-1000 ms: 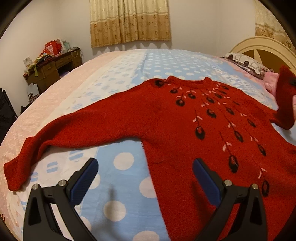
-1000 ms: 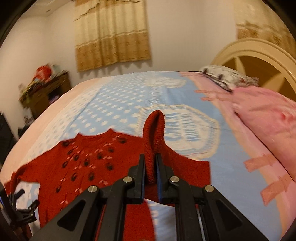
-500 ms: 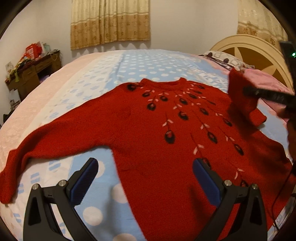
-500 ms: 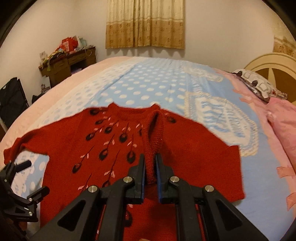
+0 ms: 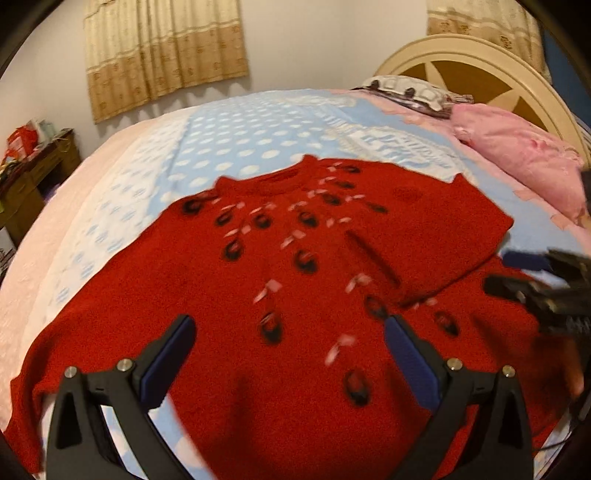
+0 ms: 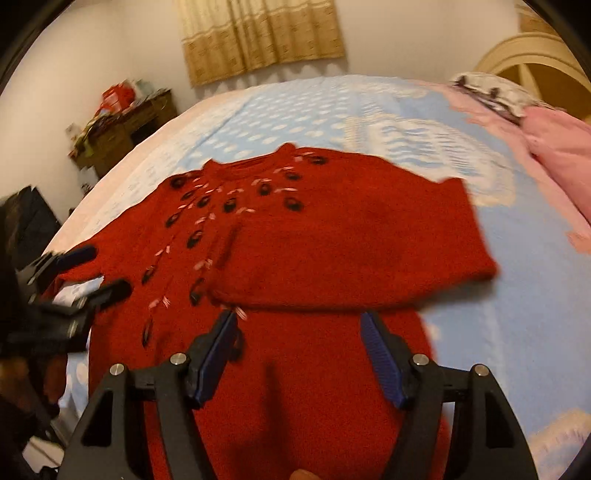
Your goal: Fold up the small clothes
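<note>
A red knit sweater [image 5: 288,280] with black and pink motifs lies flat on the bed, and it also shows in the right wrist view [image 6: 295,236]. Its right sleeve [image 6: 354,254] lies folded across the chest. Its left sleeve [image 5: 44,376] stretches out to the left. My left gripper [image 5: 291,354] is open and empty, low over the sweater's lower body. My right gripper [image 6: 299,350] is open and empty, just below the folded sleeve's edge. The right gripper also appears at the right edge of the left wrist view [image 5: 543,284].
The bed has a blue polka-dot sheet [image 5: 258,129] with pink borders. A pink pillow [image 5: 517,155] and cream headboard [image 5: 480,62] lie at the right. A cluttered wooden desk [image 6: 122,125] stands by the far left wall under a curtain [image 6: 258,33].
My right gripper has laid the right sleeve across the sweater's chest and opened, letting it go. My left gripper has moved right over the sweater's body, still open.
</note>
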The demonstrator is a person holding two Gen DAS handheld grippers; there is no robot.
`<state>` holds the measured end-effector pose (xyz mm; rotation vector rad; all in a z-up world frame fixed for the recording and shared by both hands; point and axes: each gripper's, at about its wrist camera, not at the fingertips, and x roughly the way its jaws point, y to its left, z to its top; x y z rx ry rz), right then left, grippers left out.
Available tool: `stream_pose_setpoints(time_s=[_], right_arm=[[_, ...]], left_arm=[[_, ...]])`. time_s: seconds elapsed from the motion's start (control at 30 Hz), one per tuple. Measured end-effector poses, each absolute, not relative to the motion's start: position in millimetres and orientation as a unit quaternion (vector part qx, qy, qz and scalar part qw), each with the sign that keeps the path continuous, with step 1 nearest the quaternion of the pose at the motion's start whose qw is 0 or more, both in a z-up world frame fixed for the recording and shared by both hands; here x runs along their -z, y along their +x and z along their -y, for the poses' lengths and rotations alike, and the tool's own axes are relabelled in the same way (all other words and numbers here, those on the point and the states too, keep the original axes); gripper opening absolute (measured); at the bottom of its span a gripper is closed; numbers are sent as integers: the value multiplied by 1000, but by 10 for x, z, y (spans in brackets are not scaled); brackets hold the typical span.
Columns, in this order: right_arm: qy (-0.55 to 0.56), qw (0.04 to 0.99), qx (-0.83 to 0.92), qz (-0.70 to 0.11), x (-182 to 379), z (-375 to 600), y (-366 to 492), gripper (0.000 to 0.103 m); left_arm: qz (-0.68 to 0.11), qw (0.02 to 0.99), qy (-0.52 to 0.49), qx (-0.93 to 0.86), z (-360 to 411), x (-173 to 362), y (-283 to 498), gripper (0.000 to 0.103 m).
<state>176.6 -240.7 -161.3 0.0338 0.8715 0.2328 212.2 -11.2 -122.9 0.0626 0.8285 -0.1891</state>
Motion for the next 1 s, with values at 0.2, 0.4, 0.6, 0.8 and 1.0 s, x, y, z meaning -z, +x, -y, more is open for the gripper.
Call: stream_pose_setpoints(time_s=[0.2,0.4,0.6,0.8,1.0], right_arm=[[10,911,-97,-402,1657,2519,1400,70],[-18,915,-98,-392,1778,2473,1291,70],[-1,916,-93,-390,1851,2585,1286,70],[2,921,-92,-378,1828,2597,1257,70],[1,922,-91,-376,1832,2596,1250,70]], left_arm=[[-431,892,-6,134,479,1298,2492,88],[-448,883,23,136,831,1433,2780,79],[-475,869,-5,137,823,1605,2943,68],[-458,872,-41,169,756,1455,2916,11],[-424,885,-67,178,590,1136,2848,9]])
